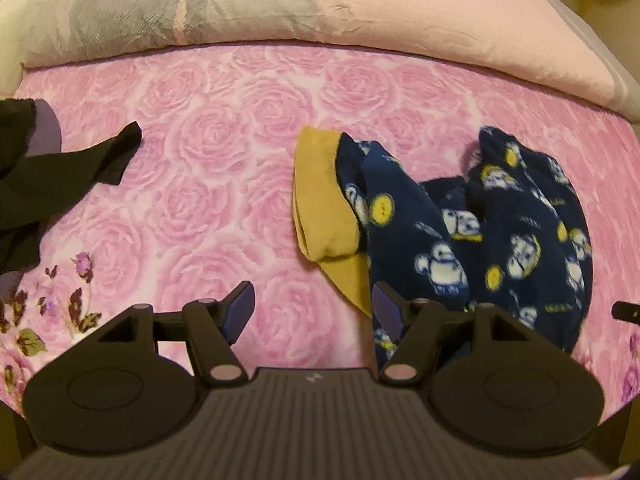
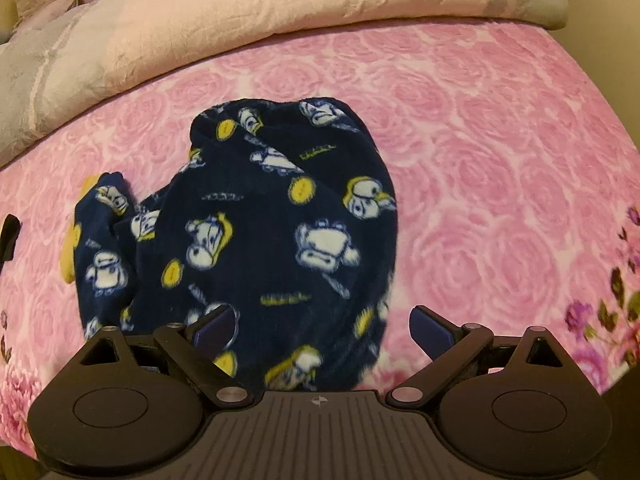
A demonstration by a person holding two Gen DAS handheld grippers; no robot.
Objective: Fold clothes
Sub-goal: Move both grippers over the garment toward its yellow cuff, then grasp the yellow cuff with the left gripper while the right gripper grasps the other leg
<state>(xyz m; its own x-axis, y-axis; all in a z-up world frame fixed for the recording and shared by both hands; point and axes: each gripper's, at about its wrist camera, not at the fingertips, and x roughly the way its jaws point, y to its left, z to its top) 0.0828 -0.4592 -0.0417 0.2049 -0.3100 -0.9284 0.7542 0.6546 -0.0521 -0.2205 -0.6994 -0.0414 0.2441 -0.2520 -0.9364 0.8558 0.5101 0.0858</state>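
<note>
A crumpled navy fleece garment (image 1: 500, 232) with white cartoon figures and yellow lining (image 1: 324, 200) lies on the pink rose bedspread (image 1: 216, 152). My left gripper (image 1: 314, 308) is open and empty, just before the garment's near left edge. In the right wrist view the same garment (image 2: 256, 232) fills the middle. My right gripper (image 2: 322, 326) is open and empty, its jaws on either side of the garment's near edge, the left finger (image 2: 214, 326) over the fleece.
A black garment (image 1: 48, 176) lies at the bed's left side. A folded pink and grey quilt (image 1: 280, 4) lies across the far side of the bed, also in the right wrist view (image 2: 240, 12). The other gripper's tip (image 1: 626, 311) shows at the right edge.
</note>
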